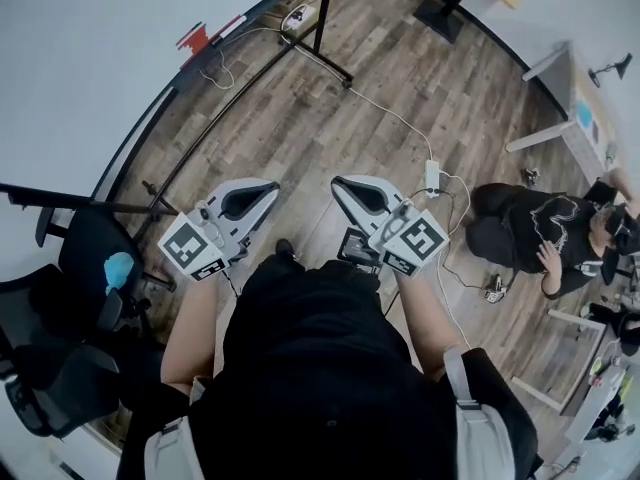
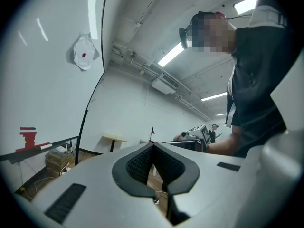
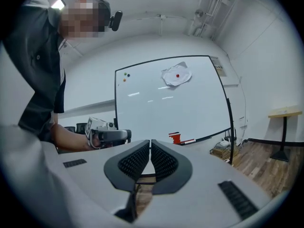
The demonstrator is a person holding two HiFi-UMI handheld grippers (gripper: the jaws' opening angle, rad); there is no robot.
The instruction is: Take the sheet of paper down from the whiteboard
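left tongs (image 2: 152, 148) and right tongs (image 3: 150, 146) closed tight, empty; crumpled white paper sheet (image 3: 176, 75) hangs on the black-framed whiteboard (image 3: 166, 110).

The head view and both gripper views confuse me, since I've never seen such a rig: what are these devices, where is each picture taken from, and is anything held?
A person holds a gripper in each hand: the left gripper and the right gripper. The head view looks down from a camera on the person's head. Each gripper view looks along that gripper's own fingers. Both pairs of fingers are shut and hold nothing. The right gripper view shows the whiteboard with a crumpled sheet of paper pinned by a red magnet, not yet taken down.
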